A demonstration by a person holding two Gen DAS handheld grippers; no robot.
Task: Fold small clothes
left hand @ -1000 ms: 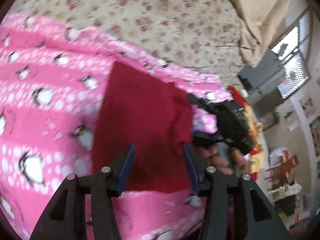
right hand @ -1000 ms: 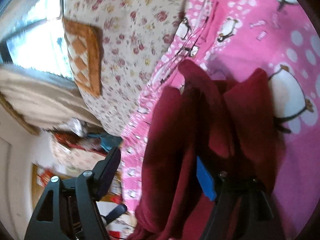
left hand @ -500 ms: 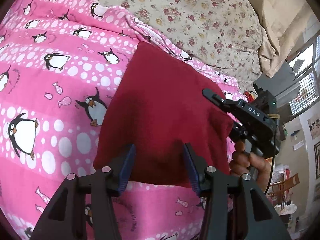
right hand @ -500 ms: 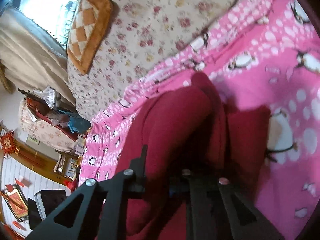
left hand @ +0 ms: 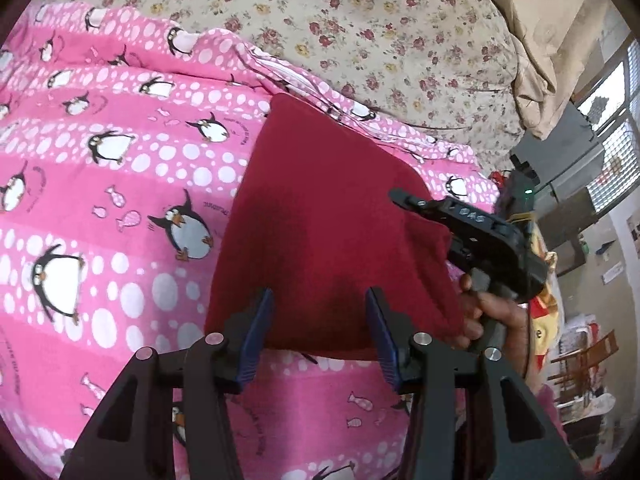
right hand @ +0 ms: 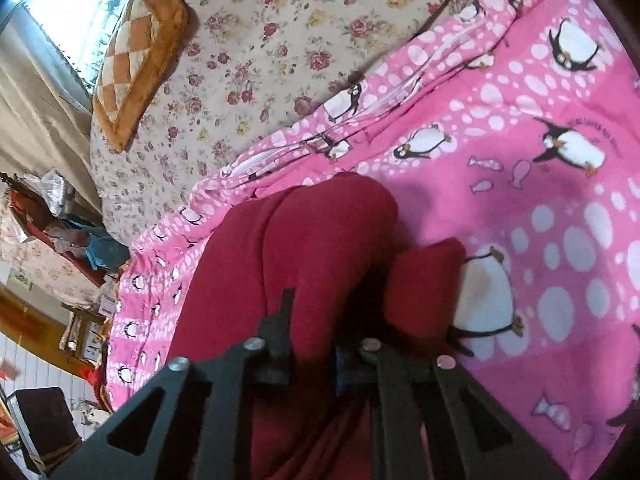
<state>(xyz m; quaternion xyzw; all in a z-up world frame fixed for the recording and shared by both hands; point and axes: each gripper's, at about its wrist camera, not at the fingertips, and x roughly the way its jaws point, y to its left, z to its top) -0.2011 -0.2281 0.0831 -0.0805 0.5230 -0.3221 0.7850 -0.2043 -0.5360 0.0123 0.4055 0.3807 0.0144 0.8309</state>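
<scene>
Red cloth (left hand: 328,240) laid folded on pink penguin bedspread (left hand: 100,200), floral sheet (left hand: 360,32) beyond, cushion (right hand: 136,64) by window, left tongs (left hand: 318,328) held apart, empty, over cloth's near edge, right tongs (right hand: 312,344) opening, cloth pinched between.

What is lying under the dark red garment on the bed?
Under the red garment lies the pink penguin blanket, which shows all around it. Beyond it is a floral sheet. Whether anything else lies beneath the garment cannot be seen, since the fabric covers that spot.
</scene>
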